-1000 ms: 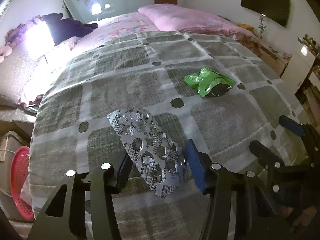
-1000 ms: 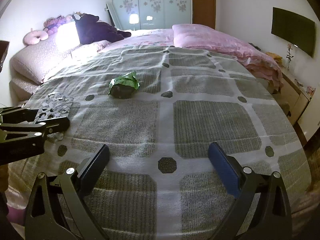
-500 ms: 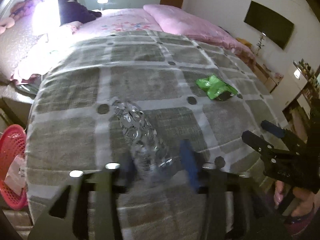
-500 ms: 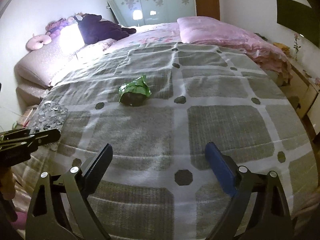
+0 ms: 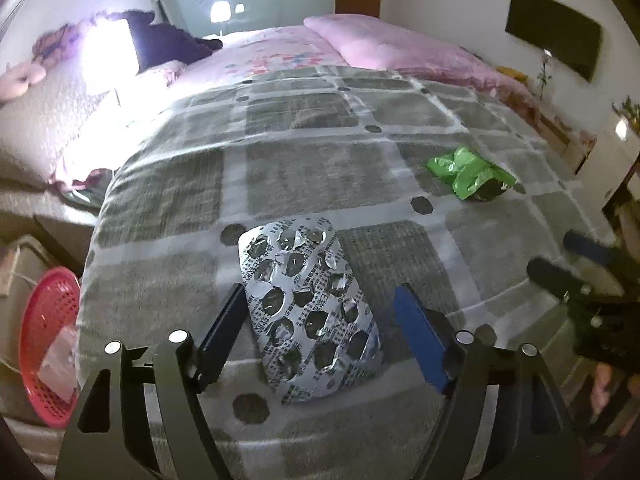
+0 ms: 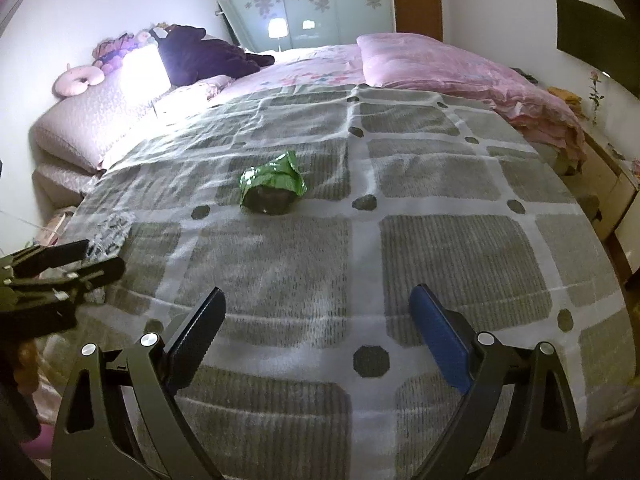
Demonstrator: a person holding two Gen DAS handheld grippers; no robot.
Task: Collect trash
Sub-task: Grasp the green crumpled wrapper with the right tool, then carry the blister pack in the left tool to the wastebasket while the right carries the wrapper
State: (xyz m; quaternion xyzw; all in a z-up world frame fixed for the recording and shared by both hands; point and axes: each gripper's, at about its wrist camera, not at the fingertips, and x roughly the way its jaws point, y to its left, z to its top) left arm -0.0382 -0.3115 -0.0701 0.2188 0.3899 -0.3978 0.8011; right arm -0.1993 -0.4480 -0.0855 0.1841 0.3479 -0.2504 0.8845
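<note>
Looking through the left wrist view first: the empty blister pack (image 5: 310,312) lies on the grey checked bedspread (image 5: 304,168) between the left gripper (image 5: 320,330) fingers — jaws have just been opening, pads not pressing it. Red basket (image 5: 48,344) sits down by the bedside, only seen here.

Right wrist view: the right gripper (image 6: 318,334) is angled down, jaws spread wide over bare bedspread — green wrapper (image 6: 272,190) well ahead, unblocked.
</note>
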